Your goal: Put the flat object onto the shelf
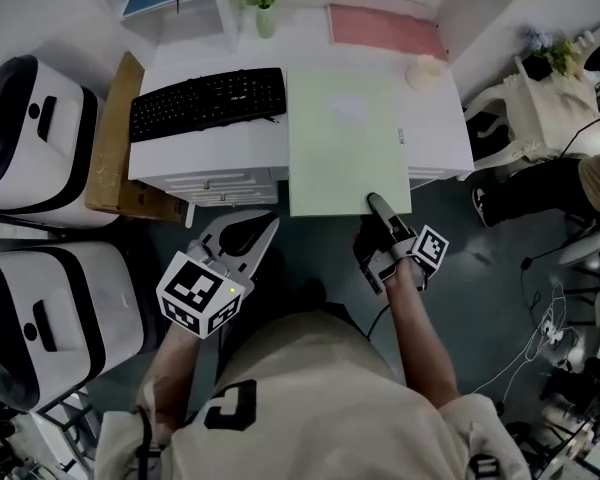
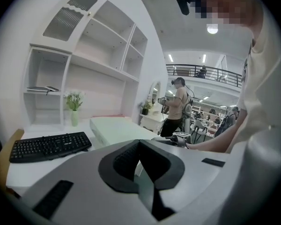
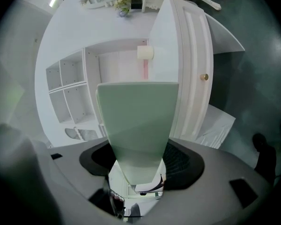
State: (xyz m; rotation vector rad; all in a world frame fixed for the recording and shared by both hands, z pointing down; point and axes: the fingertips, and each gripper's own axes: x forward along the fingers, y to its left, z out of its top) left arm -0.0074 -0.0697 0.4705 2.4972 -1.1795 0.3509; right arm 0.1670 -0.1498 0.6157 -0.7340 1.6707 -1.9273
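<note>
Right gripper (image 3: 140, 161) pinches the near short edge of the pale green board (image 3: 138, 111), whose long axis runs straight ahead of its jaws toward the shelf (image 3: 70, 86); left gripper (image 1: 242, 233), jaws seemingly pressed together and empty, sits well off to the side.

The white surface (image 1: 305, 48) is occupied by a black keyboard (image 1: 208, 101) at the left, a pale green flat board (image 1: 345, 138) overhanging its front edge, and, at the back, a pink mat (image 1: 385, 30), a flower vase (image 1: 265, 18) and a cream roll (image 1: 425, 72).
</note>
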